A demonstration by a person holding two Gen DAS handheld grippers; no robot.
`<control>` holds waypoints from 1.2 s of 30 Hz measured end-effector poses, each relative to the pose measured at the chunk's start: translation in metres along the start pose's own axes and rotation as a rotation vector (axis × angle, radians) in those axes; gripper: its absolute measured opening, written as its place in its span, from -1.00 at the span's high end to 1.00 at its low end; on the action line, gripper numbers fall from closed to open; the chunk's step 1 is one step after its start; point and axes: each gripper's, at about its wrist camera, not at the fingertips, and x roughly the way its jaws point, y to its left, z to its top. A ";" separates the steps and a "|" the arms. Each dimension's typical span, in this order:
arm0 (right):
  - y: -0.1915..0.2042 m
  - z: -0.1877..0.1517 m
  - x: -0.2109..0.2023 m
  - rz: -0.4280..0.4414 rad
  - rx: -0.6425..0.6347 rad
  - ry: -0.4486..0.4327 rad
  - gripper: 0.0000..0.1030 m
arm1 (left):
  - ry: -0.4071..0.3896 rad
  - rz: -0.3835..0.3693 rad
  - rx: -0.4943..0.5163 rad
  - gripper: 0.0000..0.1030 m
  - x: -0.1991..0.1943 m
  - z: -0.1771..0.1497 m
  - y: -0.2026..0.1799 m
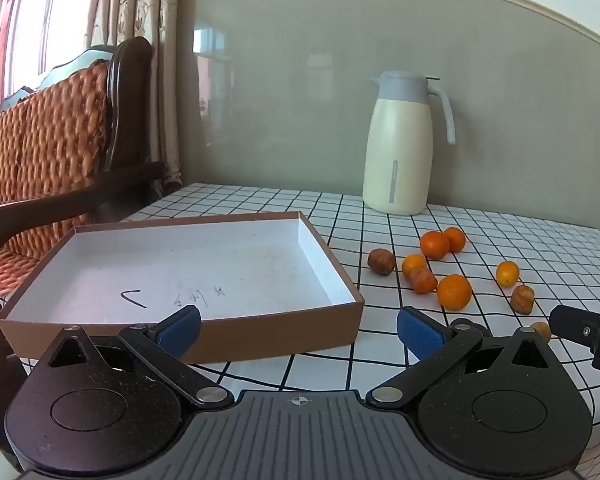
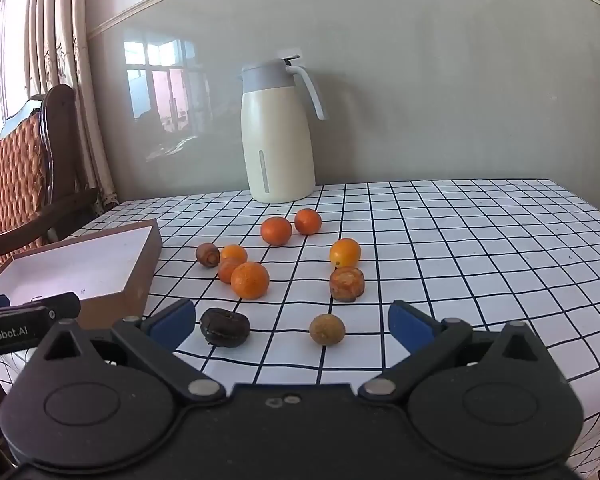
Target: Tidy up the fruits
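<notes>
- Two grippers, left gripper [image 1: 299, 330] and right gripper [image 2: 292, 322], hold their fingers spread wide, gripping nothing.
- Fruits [image 2: 250, 280] lie scattered on the checked worktop [image 2: 460, 240], ahead of the right fingers.
- Box [image 1: 188, 264], empty, sits ahead of the left fingers.

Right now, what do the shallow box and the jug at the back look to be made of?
The box: probably cardboard, matte brown outside and white inside, with thin straight walls and pen marks on its floor. The jug: a smooth cream body with a soft sheen, possibly coated metal or plastic; its grey lid and handle look like plastic.
</notes>
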 end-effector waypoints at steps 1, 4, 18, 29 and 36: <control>0.000 0.000 0.000 0.001 0.001 0.000 -0.88 | -0.001 0.000 0.000 -1.00 0.000 0.000 0.000; -0.001 0.000 0.000 0.002 0.000 -0.001 -0.88 | -0.005 0.002 -0.003 -1.00 -0.001 0.000 0.002; 0.001 0.000 0.001 0.004 -0.016 0.002 -0.88 | -0.006 0.004 -0.005 -1.00 0.000 0.000 0.000; 0.002 -0.001 0.001 0.006 -0.020 0.003 -0.88 | -0.007 0.003 0.003 -1.00 0.000 0.000 0.000; 0.002 -0.001 0.000 0.009 -0.026 0.004 -0.88 | -0.009 0.002 0.008 -1.00 0.000 0.000 -0.001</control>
